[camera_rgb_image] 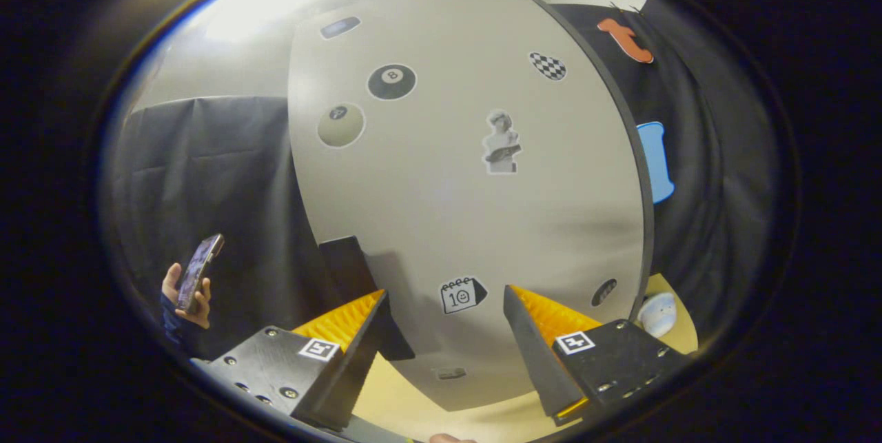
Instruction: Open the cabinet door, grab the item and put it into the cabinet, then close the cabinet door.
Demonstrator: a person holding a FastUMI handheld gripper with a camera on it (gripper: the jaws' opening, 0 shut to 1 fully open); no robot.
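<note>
The grey cabinet door [441,181], covered with several stickers, stands upright very close in front of me. A dark handle block [342,258] juts from its left edge, just above my left fingertip. My gripper [445,293] is open, its fingers spread against the lower part of the door face with a calendar sticker [460,295] between them; nothing is held. A small white rounded item [658,313] lies on the yellowish table [413,405] past the door's right edge, beyond my right finger. I cannot tell whether the door is shut or ajar.
The door's dark right edge [637,147] runs top to bottom. Black cloth walls hang left and right of the cabinet. At the left, a person's hand [180,291] holds a phone [198,271] beside my left finger.
</note>
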